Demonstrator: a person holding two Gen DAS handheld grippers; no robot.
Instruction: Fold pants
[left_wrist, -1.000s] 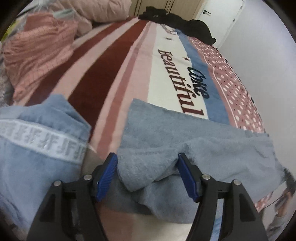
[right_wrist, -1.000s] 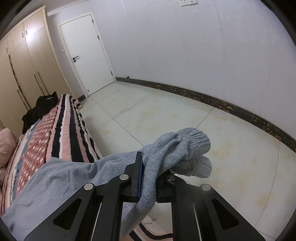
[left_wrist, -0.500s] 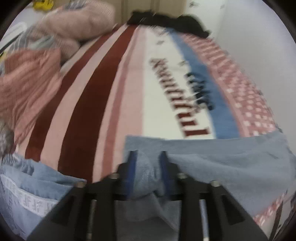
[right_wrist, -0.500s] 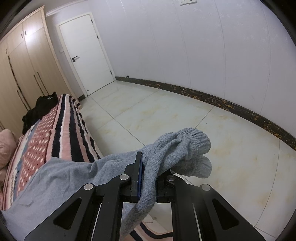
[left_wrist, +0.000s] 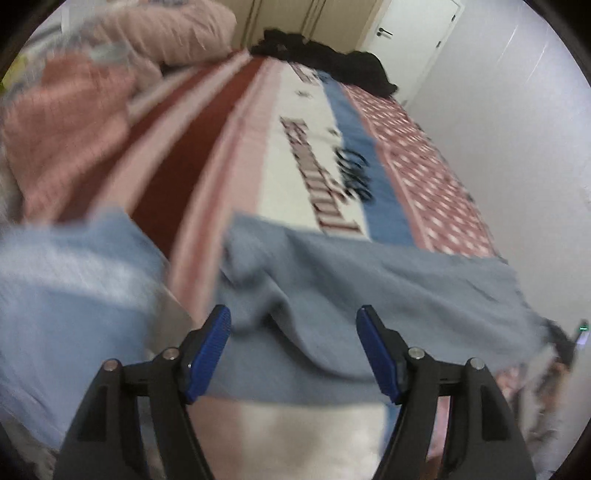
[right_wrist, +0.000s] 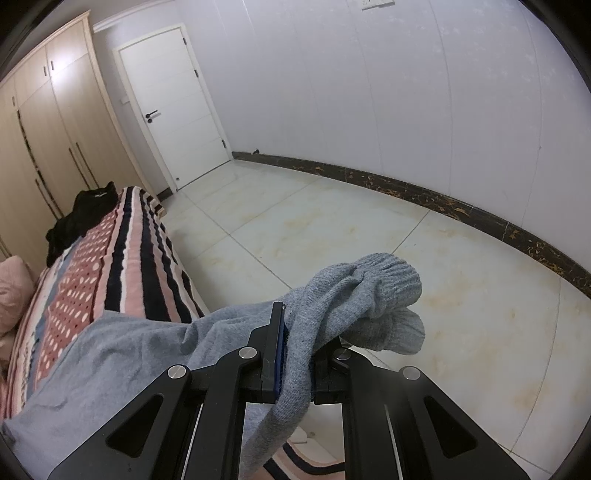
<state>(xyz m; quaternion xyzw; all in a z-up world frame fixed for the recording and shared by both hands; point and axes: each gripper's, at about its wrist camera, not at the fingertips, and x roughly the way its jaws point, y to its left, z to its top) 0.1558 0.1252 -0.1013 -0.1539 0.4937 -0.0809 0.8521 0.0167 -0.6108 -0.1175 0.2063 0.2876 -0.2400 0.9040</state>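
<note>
The grey knit pants (left_wrist: 369, 288) lie across the striped bed blanket (left_wrist: 221, 140). My left gripper (left_wrist: 293, 332) is open, its blue pads on either side of a bunched fold of the pants' near edge, not pinching it. This view is motion-blurred. In the right wrist view my right gripper (right_wrist: 295, 354) is shut on the pants (right_wrist: 122, 350) near the ribbed cuffs (right_wrist: 384, 288), which stick out past the fingers over the floor beside the bed.
A light blue garment (left_wrist: 66, 295) lies left of the pants. Pink bedding (left_wrist: 74, 110) and a black garment (left_wrist: 325, 59) lie farther up the bed. A tiled floor (right_wrist: 369, 221), white door (right_wrist: 173, 103) and wardrobe (right_wrist: 48, 122) lie beyond the bed's edge.
My left gripper shut on the fold of the pants half a second ago and has now opened again, letting it go. The right gripper stays shut on the cuff end, unmoved.
</note>
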